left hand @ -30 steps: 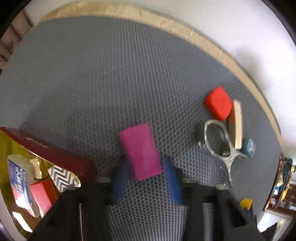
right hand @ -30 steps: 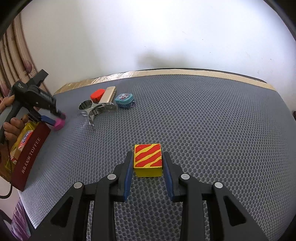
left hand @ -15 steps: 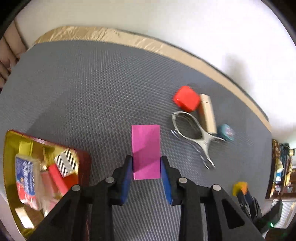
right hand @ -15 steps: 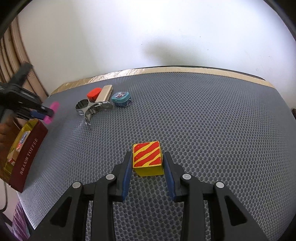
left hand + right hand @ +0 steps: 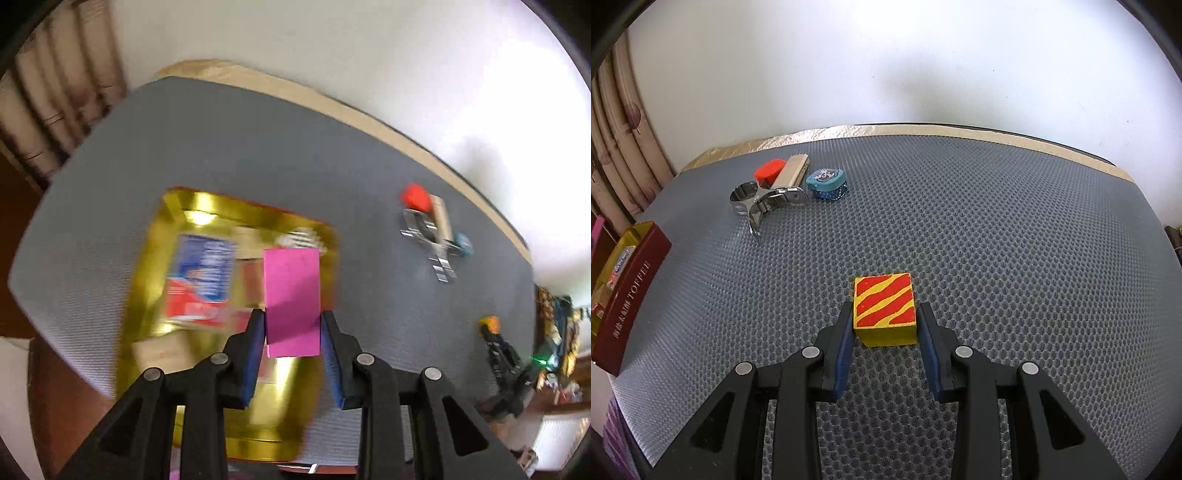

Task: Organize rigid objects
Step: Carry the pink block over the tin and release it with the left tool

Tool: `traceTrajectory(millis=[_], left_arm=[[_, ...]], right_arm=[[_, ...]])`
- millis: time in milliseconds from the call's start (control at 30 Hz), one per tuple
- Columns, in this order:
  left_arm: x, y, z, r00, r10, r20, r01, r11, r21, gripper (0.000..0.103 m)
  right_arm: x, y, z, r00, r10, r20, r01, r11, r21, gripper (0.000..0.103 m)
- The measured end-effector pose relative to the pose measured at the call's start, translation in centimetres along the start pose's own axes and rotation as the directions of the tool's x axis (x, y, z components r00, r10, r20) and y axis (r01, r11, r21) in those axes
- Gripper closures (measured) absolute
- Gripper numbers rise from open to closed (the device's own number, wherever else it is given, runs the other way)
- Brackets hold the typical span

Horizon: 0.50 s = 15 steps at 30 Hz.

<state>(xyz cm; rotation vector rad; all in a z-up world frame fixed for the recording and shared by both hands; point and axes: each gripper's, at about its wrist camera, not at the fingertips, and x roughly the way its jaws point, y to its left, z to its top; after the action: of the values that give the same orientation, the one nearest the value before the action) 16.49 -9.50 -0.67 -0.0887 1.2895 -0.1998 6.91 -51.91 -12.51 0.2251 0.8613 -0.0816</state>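
- Change in the left view: the left gripper (image 5: 293, 334), with its jaws pinching the pink block (image 5: 291, 295) on both sides, has travelled from the open mat to a place above the gold tin (image 5: 147, 280). A second ago the tin was only at the lower left corner of the view; now its gold floor lies directly under and ahead of the jaws.
- The view is blurred, so the gripper is probably moving fast. The pink block hangs over the right part of the tin, near its right wall.
- Inside the tin, left of the jaws, lies a blue and red packet (image 5: 201, 277); other small things there are too blurred to name.
- The right gripper (image 5: 885, 326) has hardly changed: its jaws stand close on both sides of the striped cube (image 5: 884, 308), which seems to sit on the grey table (image 5: 1015, 229).
- Meaning for the task: I judge the pink block is ready for release into the tin; the striped cube would follow.
- Far ahead of the right jaws, to the left, the red block (image 5: 769, 171), wooden block (image 5: 790, 170), metal clip (image 5: 764, 199) and blue case (image 5: 826, 183) wait.
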Motion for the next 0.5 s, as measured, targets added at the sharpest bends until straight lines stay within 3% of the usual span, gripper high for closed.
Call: traceTrajectory(millis=[133,300,500], left_arm=[[0.6,3.9,0.7,0.999,0.039,-0.025,-0.04,0.999,-0.035,0.073],[2.2,4.8,1.9,0.998,0.063,-0.023,-0.064,0.998,-0.029,0.073],[4.9,5.4,4.0,0.998,0.055,-0.037,-0.058,0.994,-0.093,0.073]], right_arm=[[0.5,0.2,0.0,1.0,-0.016,-0.01,0.016,1.0,-0.01,0.071],[1.2,0.4,0.1,0.999,-0.034,-0.025,0.033,0.999,-0.017,0.071],[1.6,0.7,0.3,0.999,-0.046,-0.029,0.045,0.999,-0.028,0.071]])
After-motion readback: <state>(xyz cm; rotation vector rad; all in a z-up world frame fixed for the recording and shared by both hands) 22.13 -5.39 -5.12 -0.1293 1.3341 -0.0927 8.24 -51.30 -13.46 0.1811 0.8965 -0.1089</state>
